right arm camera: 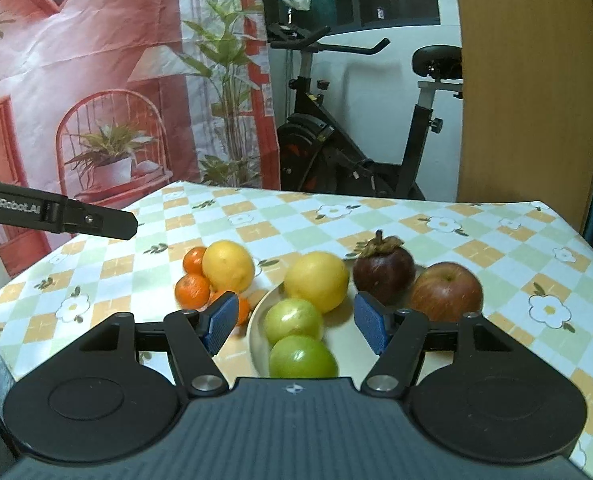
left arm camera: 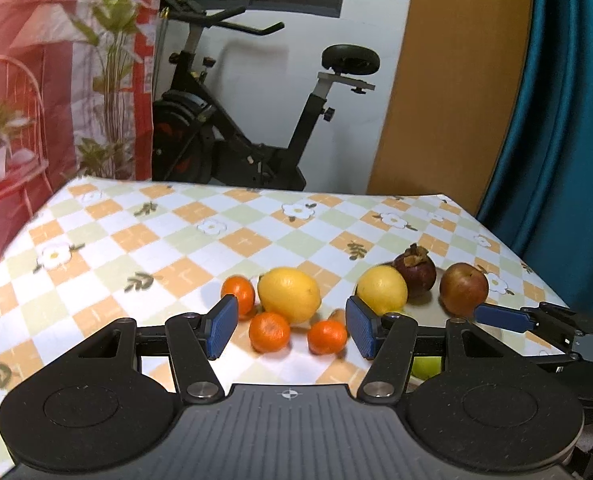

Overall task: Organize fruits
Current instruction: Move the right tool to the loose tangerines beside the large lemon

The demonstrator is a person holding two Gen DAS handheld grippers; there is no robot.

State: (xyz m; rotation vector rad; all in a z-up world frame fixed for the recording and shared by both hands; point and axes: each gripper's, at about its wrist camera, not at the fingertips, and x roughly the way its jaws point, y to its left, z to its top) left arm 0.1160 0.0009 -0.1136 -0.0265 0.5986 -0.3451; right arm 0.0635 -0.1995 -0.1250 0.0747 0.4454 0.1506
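Fruits, round and smooth-skinned, crowd round white plate (right arm camera: 256,320) on checked tablecloth (right arm camera: 376,220).

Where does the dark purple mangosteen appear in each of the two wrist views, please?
Left wrist view: the mangosteen sits right of centre, behind the right-hand lemon, left of the red apple.
Right wrist view: the mangosteen sits right of centre, at the white plate's far edge, between lemon and apple.
Shared landmark: the exercise bike behind the table.
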